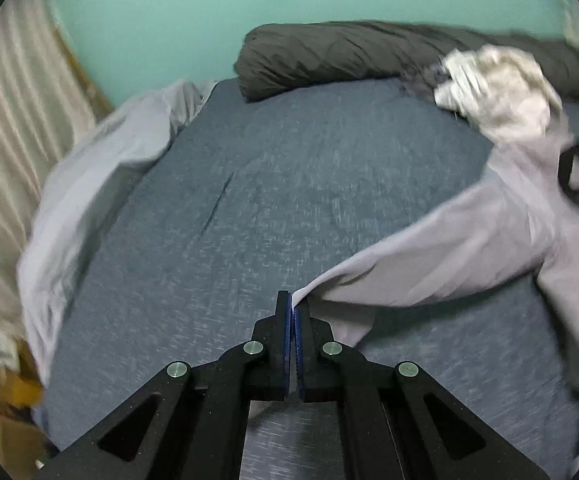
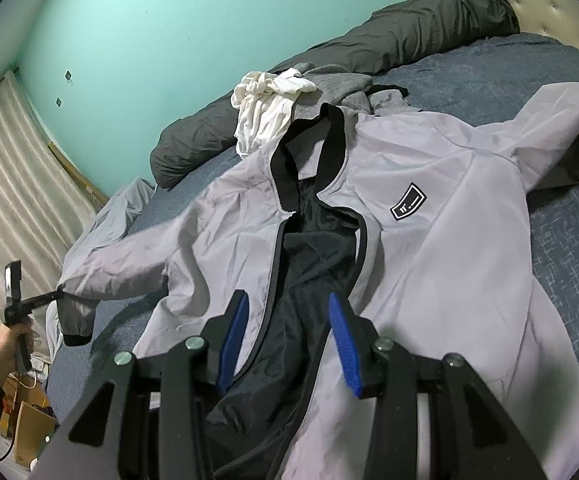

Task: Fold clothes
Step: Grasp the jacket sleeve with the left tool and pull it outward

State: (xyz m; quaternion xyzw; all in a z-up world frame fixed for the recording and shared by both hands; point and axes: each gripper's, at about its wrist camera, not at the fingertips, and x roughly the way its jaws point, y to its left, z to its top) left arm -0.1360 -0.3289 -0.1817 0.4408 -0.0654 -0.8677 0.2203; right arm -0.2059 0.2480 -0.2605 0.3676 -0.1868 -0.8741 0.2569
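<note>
Jacket (image 2: 429, 240), pale grey with black collar, black lining and a chest badge (image 2: 407, 202), lies face up and unzipped across the blue bed cover (image 2: 569, 280), collar toward the far wall. Left gripper (image 1: 293, 308), jaws closed tight on the cuff end of one sleeve (image 1: 429, 248); that sleeve hangs lifted off the bed on the left of the jacket, the fabric drawn in a slack line back to the shoulder. Right gripper (image 2: 285, 332), jaws parted with nothing between them, poised low over the open front near the hem, the two pads on either side of the black lining without pressing it. White garment (image 2: 265, 108), crumpled, rests at the far end against the dark rolled quilt (image 2: 369, 44). Step in hand, by judgement: folding the sleeve in over the body. Advice: carry the cuff across toward the zip line, keep the sleeve flat and untwisted, use the free gripper to pin the front panel so the jacket does not slide, and release only once the sleeve lies smooth.
</note>
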